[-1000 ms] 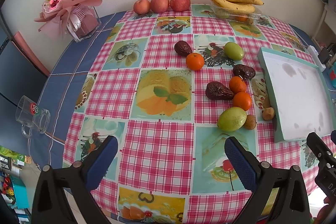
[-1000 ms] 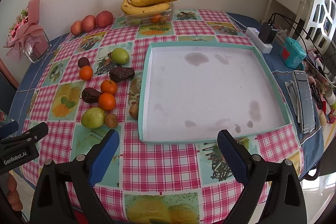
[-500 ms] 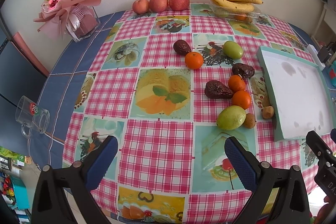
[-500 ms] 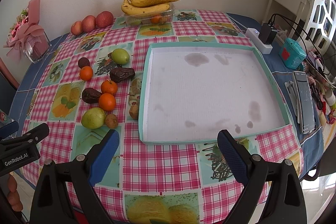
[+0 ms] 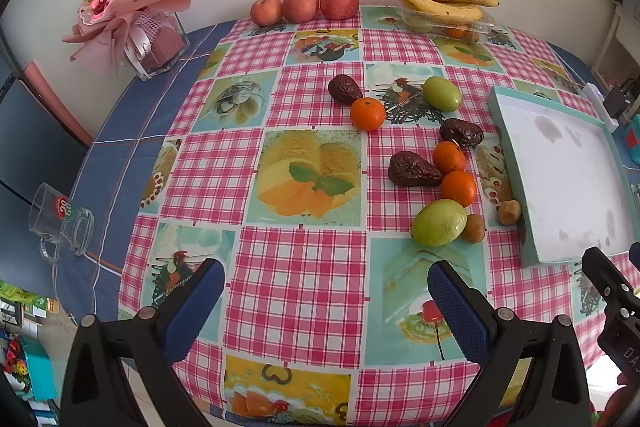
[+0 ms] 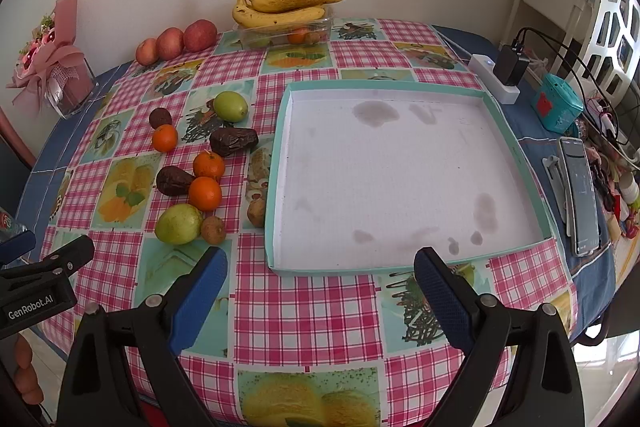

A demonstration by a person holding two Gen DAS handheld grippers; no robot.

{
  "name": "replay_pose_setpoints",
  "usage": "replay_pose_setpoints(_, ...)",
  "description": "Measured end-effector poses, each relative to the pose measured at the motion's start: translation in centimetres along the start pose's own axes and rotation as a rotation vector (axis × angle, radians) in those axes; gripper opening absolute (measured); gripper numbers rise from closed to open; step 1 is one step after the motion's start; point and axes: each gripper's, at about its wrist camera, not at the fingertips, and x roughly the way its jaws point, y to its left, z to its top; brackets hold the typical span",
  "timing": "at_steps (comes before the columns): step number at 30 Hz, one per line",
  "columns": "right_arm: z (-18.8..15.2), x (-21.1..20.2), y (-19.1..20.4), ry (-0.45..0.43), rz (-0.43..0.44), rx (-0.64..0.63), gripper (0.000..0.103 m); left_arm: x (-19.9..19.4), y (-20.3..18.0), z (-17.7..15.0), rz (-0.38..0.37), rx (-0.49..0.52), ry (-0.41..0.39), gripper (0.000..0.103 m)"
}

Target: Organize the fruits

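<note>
Loose fruit lies on the checked tablecloth left of a shallow white tray with a teal rim. There are two green fruits, three oranges, dark brown fruits, and small brown ones. My left gripper hovers open over the near table edge, short of the fruit. My right gripper is open in front of the tray's near rim. Both hold nothing.
Three red apples and bananas on a clear box sit by the far wall. A pink bouquet in a glass vase and a glass mug stand left. A power strip, teal box and phone lie right of the tray.
Both views have shifted very slightly; the fruit and tray lie where they were. Both grippers stay open.
</note>
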Motion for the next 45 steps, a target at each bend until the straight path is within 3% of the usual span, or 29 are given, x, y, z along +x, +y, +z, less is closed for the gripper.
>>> replay_pose_setpoints(45,0.06,-0.35,0.25,-0.008,-0.001,-0.005,0.095,0.02,0.12,0.02,-0.002,0.000,0.000,0.103)
